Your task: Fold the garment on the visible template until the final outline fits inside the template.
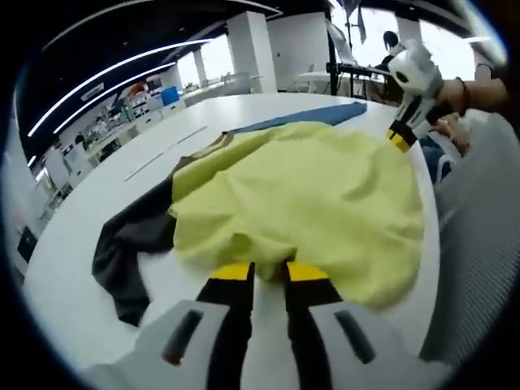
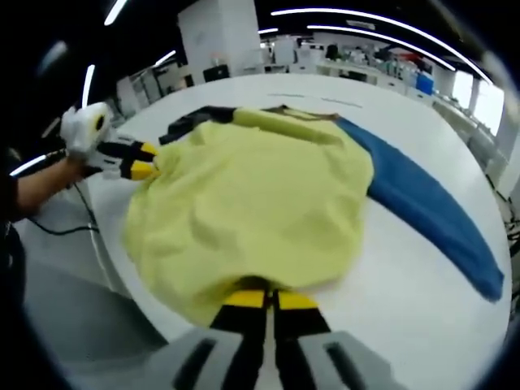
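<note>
Fingers tipped in yellow are pressed close together on both tools, each pair pinching the near hem of the yellow garment point(image 1: 309, 195): the left gripper point(image 1: 268, 272) is seen clamped on the edge nearest its camera, and the right gripper point(image 2: 266, 298) likewise in its own view. Each tool also appears in the other's view, at the far corner of the cloth, so the garment is judged to be held at two corners of one edge. The garment lies rumpled across the white table point(image 1: 97, 219), over a dark cloth point(image 1: 130, 244) on the left and a blue cloth point(image 2: 431, 211) on the right; whether either of these is the template cannot be told, and no clear outline is made out. The step in hand is judged to be a fold just gripped — an edge held, not yet carried over. For the next move, both corners would need to be lifted together and level, carried across the body of the garment and laid down flat, with the slack drawn out so that no bunching is trapped beneath — and nothing dragged off the table edge. No brand, label or legible writing can be read anywhere on the cloths or grippers.
</note>
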{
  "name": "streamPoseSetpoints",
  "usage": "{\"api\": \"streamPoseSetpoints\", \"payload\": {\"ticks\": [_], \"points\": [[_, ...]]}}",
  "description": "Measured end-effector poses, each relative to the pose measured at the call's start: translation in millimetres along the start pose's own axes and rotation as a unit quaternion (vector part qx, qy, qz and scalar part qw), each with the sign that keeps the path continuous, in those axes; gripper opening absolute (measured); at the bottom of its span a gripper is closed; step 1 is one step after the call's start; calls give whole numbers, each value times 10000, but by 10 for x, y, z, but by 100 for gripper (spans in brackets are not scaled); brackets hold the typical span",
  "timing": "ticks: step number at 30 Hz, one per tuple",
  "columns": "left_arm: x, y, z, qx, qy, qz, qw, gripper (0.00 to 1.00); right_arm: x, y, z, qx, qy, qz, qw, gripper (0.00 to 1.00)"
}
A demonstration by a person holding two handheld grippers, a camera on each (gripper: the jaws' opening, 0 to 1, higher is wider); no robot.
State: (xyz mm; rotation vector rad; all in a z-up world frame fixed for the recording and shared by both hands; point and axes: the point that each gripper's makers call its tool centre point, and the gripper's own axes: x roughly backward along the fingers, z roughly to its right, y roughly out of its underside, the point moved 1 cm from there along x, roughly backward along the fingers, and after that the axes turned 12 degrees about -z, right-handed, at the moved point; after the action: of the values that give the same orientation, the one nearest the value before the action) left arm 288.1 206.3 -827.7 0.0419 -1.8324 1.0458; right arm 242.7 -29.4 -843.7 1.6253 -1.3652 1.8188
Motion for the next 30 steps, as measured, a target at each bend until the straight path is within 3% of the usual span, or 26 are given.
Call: {"api": "streamPoseSetpoints", "payload": {"ticks": [14,18,20,30], "points": [[-53,-46,27,-395,-2,-230,9990,9,-5,4,-4,36,-27,-4,10000,0],[-53,-40,50,-652,-63,-334,9973,0,-4,1,-6,41,-21,7,10000,0],[-52,-35,80,-788,-104,-400,9960,0,-5,1,-5,43,-19,7,10000,0],[180,-54,-18,-463,-183,-469,9977,0,48,58,29,122,100,-16,9999,0]]}}
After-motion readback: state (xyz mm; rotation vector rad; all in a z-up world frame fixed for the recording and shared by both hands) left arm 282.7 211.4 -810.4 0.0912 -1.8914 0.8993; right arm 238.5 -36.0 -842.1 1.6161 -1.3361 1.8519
